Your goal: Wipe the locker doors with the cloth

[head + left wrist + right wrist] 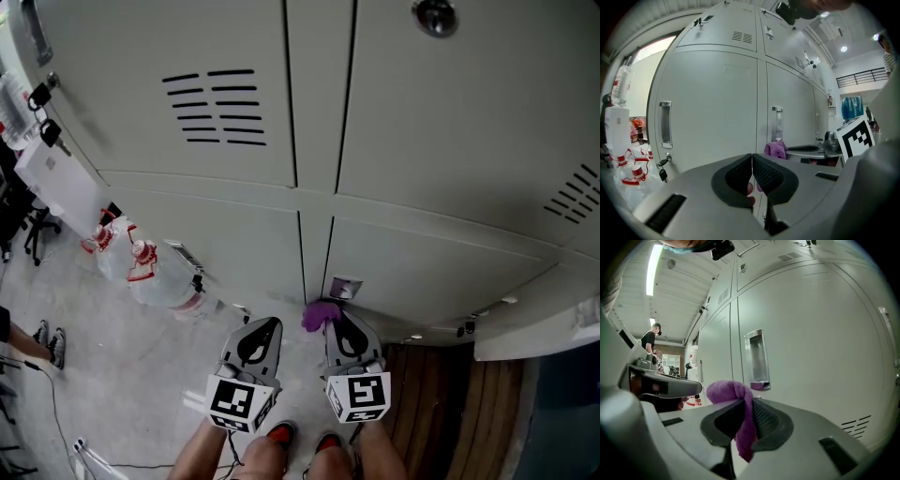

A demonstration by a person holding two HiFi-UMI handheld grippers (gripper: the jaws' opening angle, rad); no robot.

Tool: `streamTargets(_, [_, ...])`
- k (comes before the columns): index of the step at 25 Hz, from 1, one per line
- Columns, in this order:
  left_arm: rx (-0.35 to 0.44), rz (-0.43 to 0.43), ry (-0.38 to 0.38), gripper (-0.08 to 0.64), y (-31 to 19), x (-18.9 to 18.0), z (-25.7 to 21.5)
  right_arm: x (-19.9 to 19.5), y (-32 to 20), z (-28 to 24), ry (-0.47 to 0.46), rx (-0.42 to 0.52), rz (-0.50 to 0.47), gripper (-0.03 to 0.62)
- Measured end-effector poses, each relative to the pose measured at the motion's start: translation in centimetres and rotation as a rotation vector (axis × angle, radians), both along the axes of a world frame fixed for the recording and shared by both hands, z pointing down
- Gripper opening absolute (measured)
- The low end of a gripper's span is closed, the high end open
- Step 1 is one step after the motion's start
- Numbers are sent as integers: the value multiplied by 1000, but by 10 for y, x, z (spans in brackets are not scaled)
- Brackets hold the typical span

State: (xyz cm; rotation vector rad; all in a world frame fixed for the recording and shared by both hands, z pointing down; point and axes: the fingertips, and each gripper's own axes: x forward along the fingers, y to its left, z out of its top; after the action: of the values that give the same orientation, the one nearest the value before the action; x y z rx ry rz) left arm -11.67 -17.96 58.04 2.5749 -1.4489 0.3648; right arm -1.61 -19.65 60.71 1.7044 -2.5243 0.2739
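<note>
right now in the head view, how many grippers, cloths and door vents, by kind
grippers: 2 (left gripper, right gripper)
cloth: 1, purple, in the right gripper
vents: 2
total: 5

The head camera looks steeply down the face of the locker doors (216, 234) to the floor (122, 375) from well above. The left tongs (261, 328) and right tongs (342, 319) sit at its lower edge. The camera on the left tongs rides behind its jaws and faces the doors from low down and near, with part of the right tongs at its right edge. The camera on the right tongs looks along its own jaws at a door close beside it, with the left tongs at its left. All three views share the doors and the purple cloth (729, 390). The head and left gripper views also share the plastic bottles (635, 172).
</note>
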Motion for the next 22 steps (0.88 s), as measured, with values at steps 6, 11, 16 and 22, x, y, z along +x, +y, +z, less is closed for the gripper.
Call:
streamTargets(6, [-7,-1,-2,25,-5,-3,8,0,-9,11,-3,-7,21,55])
streamTargets(11, [-11,4,-5,25,-6,-1,8,4,-11,11,-1,-10,28,55])
streamTargets(16, [-10,10,2,25,-7,6,8,15,-10,9,12,-9,37,55])
streamTargets(22, [-11,37,-2,25,-6,23,7,39,-6,7,12,-13,90,55])
